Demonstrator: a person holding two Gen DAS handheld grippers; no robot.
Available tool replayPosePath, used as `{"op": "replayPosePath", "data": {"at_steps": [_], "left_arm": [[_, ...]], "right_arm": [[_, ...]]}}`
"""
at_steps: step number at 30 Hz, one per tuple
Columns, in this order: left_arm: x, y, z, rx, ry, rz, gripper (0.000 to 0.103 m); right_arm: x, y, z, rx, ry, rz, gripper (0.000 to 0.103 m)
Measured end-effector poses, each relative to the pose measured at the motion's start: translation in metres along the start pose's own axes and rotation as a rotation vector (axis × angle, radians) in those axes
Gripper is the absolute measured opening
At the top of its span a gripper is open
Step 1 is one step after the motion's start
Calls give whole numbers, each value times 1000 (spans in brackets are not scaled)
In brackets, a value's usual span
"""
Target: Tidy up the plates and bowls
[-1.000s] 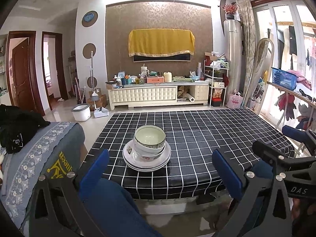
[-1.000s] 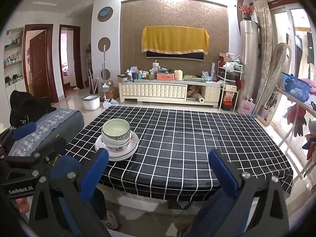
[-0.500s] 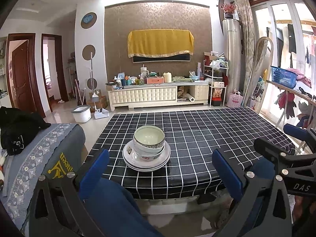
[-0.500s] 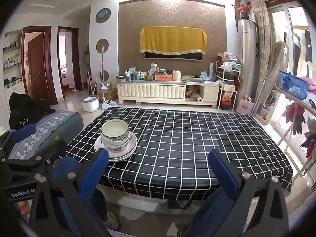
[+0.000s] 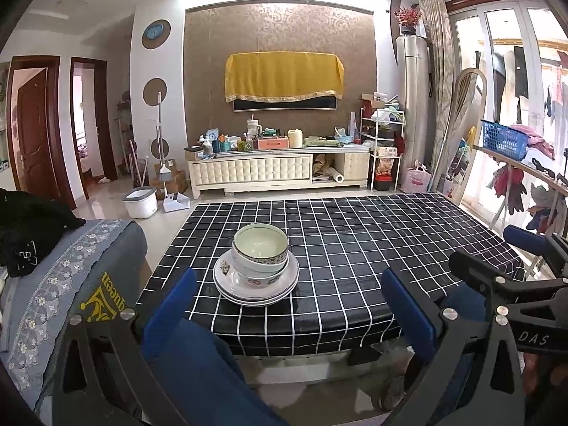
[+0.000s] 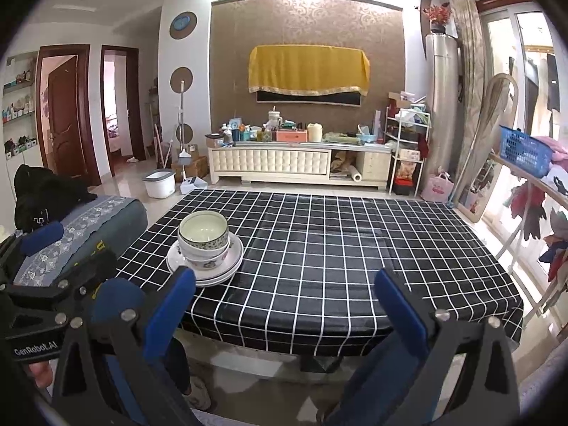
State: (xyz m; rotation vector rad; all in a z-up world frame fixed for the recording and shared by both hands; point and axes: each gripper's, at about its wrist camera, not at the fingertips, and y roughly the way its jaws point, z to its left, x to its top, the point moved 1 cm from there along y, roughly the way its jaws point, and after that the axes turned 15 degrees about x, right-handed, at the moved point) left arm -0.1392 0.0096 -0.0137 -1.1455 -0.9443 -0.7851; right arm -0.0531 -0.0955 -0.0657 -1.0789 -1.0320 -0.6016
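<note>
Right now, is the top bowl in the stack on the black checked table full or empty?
Empty. The top bowl stands upright, and its pale inside shows bare down to the bottom in both views.

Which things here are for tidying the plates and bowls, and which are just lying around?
For the job:
- bowls, two, nested
- plates stacked under them
- left gripper and right gripper, both open and empty

Just lying about:
- checked table that the stack stands on
- blue basket
- white bucket
- black garment
</note>
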Motion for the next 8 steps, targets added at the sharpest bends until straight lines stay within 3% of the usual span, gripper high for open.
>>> {"op": "replayPosePath", "data": {"at_steps": [8], "left_arm": [[-1,0,-1,-5,-1,13,103]], "right_arm": [[0,0,1,-2,4,4,102]]}}
